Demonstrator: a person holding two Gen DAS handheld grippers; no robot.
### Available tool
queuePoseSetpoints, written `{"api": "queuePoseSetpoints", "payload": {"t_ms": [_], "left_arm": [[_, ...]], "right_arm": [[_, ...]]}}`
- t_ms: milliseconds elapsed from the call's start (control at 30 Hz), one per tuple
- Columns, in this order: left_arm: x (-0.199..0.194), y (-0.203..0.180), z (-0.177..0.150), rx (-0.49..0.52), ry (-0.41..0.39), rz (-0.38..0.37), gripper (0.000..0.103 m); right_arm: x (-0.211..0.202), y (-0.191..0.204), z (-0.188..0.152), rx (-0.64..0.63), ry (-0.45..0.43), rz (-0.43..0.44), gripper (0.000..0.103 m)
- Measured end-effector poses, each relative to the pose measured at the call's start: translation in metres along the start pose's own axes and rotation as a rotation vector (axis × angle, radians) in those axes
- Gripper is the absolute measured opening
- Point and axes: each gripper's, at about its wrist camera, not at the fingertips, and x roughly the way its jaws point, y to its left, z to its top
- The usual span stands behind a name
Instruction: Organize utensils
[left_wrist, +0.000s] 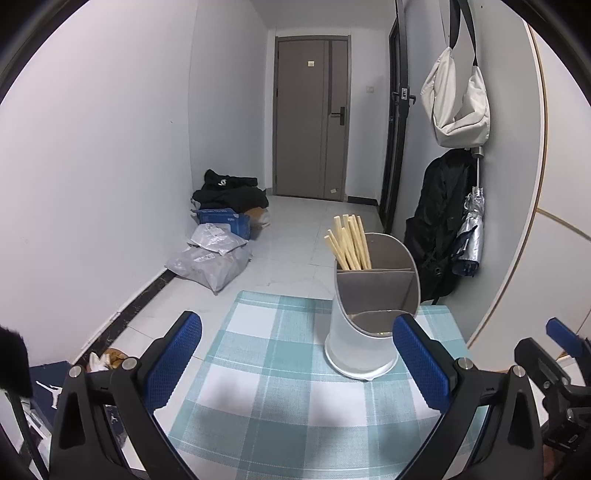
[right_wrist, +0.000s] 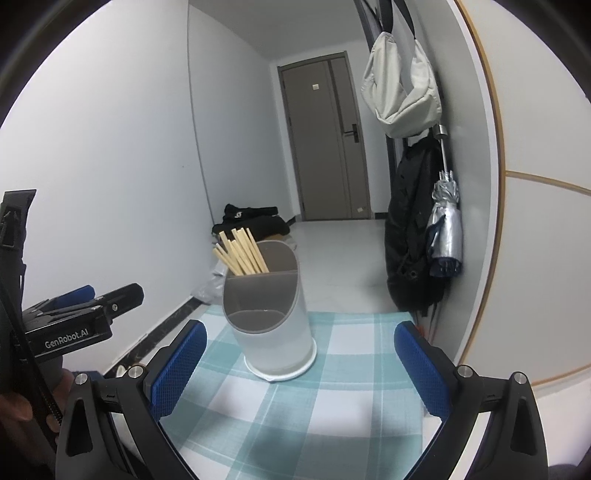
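- A small table covered by a teal-and-white checked cloth (left_wrist: 280, 391) stands at the end of a white hallway.
- On the cloth stands a frosted white utensil holder (left_wrist: 364, 332) with a grey divided insert, upright, near the far edge of the table.
- A bunch of pale wooden chopsticks (left_wrist: 349, 242) leans in the back compartment of the holder, tips fanned toward the left; the front compartment looks empty from here.
- The left gripper (left_wrist: 297, 363) hovers low over the cloth, its blue-padded fingers (left_wrist: 173, 363) spread wide with nothing between them; the holder sits just ahead, toward its right finger.
- The right gripper (right_wrist: 301, 369) is likewise spread wide and empty, the holder just ahead between its fingers.
- From the right camera, the left gripper's black body shows at the left edge, with part of a hand (right_wrist: 22, 402) under it.
- On the right wall hang a pale bag (left_wrist: 456, 99), a black coat (left_wrist: 436, 229) and a folded silver umbrella (left_wrist: 469, 232).
- Parcels (left_wrist: 212, 258) and dark clothes (left_wrist: 231, 192) lie on the floor by the left wall, before a brown door (left_wrist: 312, 118).
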Motion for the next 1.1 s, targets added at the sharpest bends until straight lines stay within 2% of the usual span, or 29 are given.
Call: {"api": "queuePoseSetpoints", "payload": {"t_ms": [600, 1100], "left_arm": [[-0.0008, 0.0008, -0.0005, -0.006, -0.004, 0.007, 0.102], [-0.0005, -0.0021, -0.0026, 0.026, -0.007, 0.028, 0.102]], "right_arm": [[-0.0029, 0.0006, 0.0001, -0.001, -0.01, -0.014, 0.103], [-0.0037, 0.0011, -0.0003, -0.002, -0.009, -0.021, 0.103]]}}
